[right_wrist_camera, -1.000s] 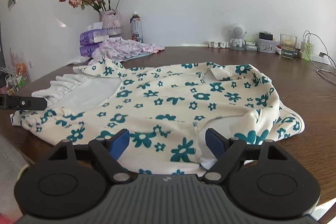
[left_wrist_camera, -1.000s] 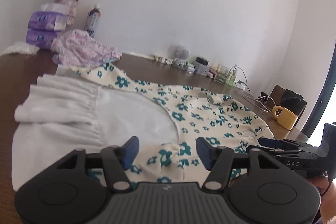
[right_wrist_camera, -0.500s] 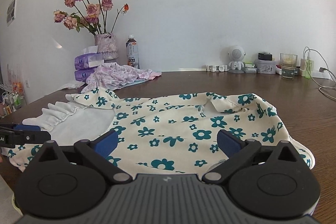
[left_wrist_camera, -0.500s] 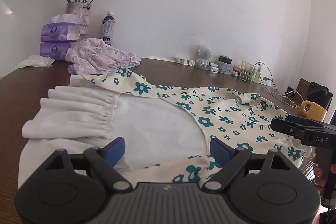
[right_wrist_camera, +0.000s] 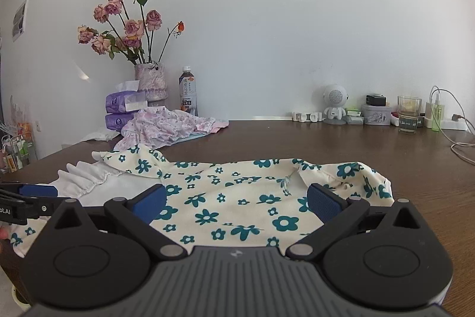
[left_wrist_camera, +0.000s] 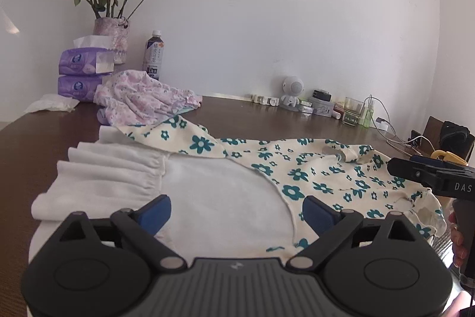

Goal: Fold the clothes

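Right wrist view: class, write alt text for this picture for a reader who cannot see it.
A cream garment with teal flowers lies spread on a brown table, just beyond the open right gripper, which holds nothing. The left gripper enters at the left edge; behind are crumpled pink clothes, a vase of roses, tissue packs and a bottle.

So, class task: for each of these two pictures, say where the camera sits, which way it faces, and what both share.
Left wrist view: sits on the left gripper, faces across the floral garment toward the wall; its open fingers show, the right gripper and a hand at right.
Right wrist view: sits on the right gripper, faces the same wall; its open fingers show, the left gripper at left.
Shared: garment, vase of roses, bottle, table.
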Demonstrator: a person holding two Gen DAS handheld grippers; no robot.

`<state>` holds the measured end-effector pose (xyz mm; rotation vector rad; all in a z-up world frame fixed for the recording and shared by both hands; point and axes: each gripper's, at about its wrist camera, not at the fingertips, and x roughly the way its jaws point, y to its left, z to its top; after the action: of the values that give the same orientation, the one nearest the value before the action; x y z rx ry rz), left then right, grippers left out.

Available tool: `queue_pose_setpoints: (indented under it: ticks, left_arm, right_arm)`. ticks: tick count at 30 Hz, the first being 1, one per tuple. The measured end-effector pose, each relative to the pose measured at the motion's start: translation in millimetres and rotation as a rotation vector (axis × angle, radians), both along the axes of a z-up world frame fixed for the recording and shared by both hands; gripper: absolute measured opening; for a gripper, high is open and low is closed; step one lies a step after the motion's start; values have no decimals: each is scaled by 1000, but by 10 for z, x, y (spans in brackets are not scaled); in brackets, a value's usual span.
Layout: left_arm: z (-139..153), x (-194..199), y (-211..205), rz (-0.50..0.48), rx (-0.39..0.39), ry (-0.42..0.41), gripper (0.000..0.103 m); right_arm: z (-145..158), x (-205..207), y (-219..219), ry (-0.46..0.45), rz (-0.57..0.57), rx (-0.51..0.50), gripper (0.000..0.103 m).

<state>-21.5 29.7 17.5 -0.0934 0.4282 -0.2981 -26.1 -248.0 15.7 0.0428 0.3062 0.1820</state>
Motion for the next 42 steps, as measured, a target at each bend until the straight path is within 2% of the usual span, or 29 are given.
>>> queue_pose_setpoints:
  ticks: [3, 6, 13, 16, 19, 22, 30, 37, 42]
  left_arm:
    - [25, -3, -21, -5, -16, 11, 99]
    - [-14, -60, -39, -17, -37, 15, 102]
    - [-8, -70, -117, 24, -2, -18, 103]
    - [-3, 37, -133, 45, 8, 7, 103]
    - [-51, 129, -103, 62, -17, 29, 103]
    - [-57, 192, -38, 73, -57, 28, 103]
    - [-89, 250, -22, 71, -61, 35, 103]
    - [-92, 174, -46, 91, -50, -17, 103]
    - [-85, 176, -59, 89, -41, -20, 103]
  right_arm:
    - [-7, 23, 11, 64, 12, 55, 103]
    - [-42, -60, 60, 66, 28, 74, 103]
    - [-107, -18, 150, 80, -11, -16, 103]
    - [-163, 28, 94, 82, -18, 25, 103]
    - [-219, 74, 38, 84, -24, 66, 103]
    - [-260, 132, -5, 88, -30, 94, 103]
    - [-306, 233, -83, 119, -48, 162, 103]
    - [-312, 228, -17, 118, -69, 128, 103]
    - [-300, 219, 69, 113, -64, 73, 103]
